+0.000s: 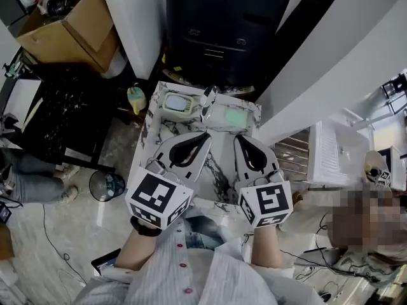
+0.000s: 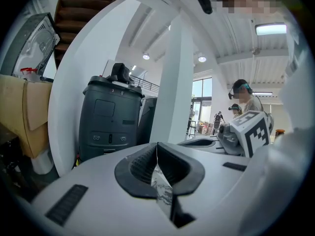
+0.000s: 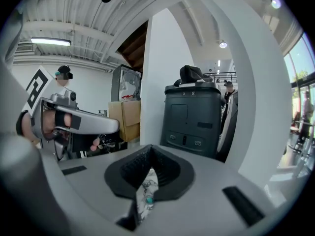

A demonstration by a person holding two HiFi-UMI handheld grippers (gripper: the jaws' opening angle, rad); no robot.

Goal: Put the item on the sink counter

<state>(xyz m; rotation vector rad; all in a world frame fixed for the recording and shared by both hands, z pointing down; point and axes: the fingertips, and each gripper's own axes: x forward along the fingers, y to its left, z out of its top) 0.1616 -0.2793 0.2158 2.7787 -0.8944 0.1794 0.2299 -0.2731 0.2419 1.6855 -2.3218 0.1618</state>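
Marbled tray (image 1: 220,170), jaws clamped on near rim

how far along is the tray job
Done: the left claw and right claw are each shut on the near edge of the marbled tray. In hand: the tray hangs in the air, two small dishes at its far end. Left: the placing; it rests on no counter yet, and what looks like a white basin sits off to the right.

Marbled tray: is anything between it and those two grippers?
Nothing visible. The left gripper and the right gripper are both shut directly on the marbled tray. A pale dish and a greenish pad sit at its far end, clear of the jaws.
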